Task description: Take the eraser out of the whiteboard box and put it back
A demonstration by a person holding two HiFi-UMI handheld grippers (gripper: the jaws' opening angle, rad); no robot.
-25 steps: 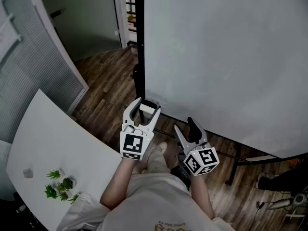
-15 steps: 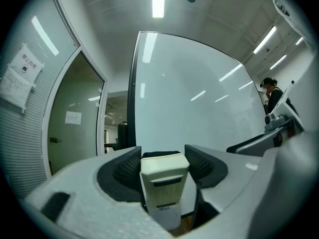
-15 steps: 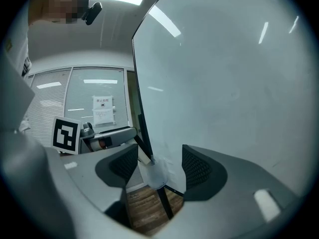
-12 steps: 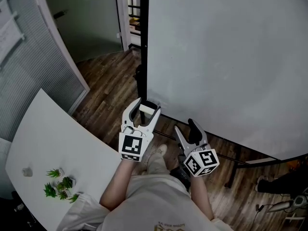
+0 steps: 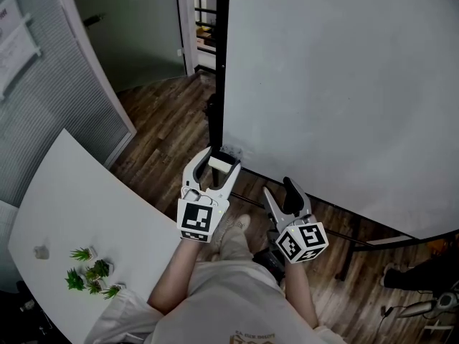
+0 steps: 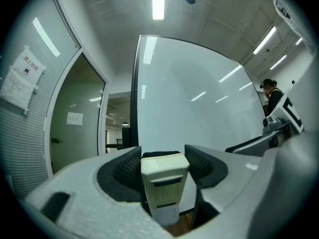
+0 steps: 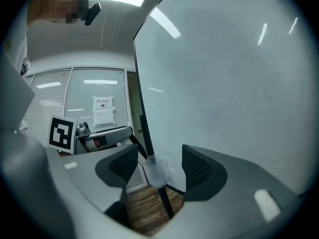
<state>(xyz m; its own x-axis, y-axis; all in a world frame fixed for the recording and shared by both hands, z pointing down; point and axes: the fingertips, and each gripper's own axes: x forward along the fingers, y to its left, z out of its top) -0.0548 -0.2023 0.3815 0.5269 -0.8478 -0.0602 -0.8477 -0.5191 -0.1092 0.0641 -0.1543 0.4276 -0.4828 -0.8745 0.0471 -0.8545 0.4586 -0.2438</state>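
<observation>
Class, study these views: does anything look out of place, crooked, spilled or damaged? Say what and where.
Nothing stands out. The eraser sits squarely between the jaws of the left gripper, the right gripper is open and empty, and the whiteboard looks undamaged.

Head view looks steeply down from over the person, whiteboard point(image 5: 337, 84) filling its upper right. The left tongs point(image 5: 221, 160) view and right tongs point(image 5: 278, 188) view sit just behind their jaws, facing level, close to that whiteboard; all three share its dark left post point(image 5: 220, 63)
</observation>
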